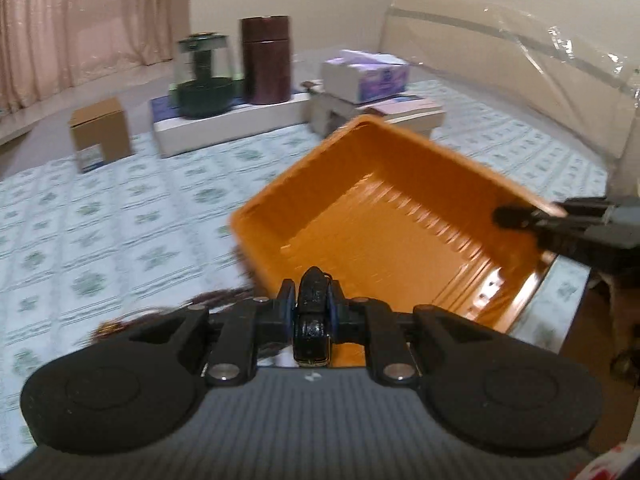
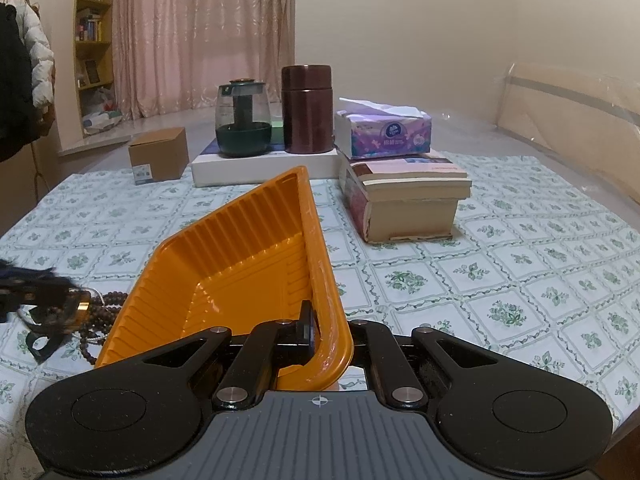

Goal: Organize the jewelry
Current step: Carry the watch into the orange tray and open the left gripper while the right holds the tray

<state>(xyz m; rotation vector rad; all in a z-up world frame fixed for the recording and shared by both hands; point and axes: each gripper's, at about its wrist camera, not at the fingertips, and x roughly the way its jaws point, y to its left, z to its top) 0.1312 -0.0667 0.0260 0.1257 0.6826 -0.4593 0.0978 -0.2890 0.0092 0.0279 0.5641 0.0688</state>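
An orange plastic tray (image 1: 384, 216) sits tilted on the patterned tablecloth; it also shows in the right wrist view (image 2: 240, 280). My right gripper (image 2: 320, 332) is shut on the tray's near rim and shows at the right of the left wrist view (image 1: 520, 216). My left gripper (image 1: 314, 304) is shut on a black watch (image 1: 314, 320) with a gold-edged case, held just before the tray's near edge. In the right wrist view the watch (image 2: 60, 304) hangs at the far left. Dark bead strands (image 2: 104, 320) lie on the cloth left of the tray.
At the back stand a cardboard box (image 2: 160, 156), a glass teapot (image 2: 242, 120) and a brown canister (image 2: 306, 108) on a white flat box (image 2: 264, 166), and a tissue box (image 2: 388, 128) on stacked books (image 2: 408, 200). The table edge lies at the right.
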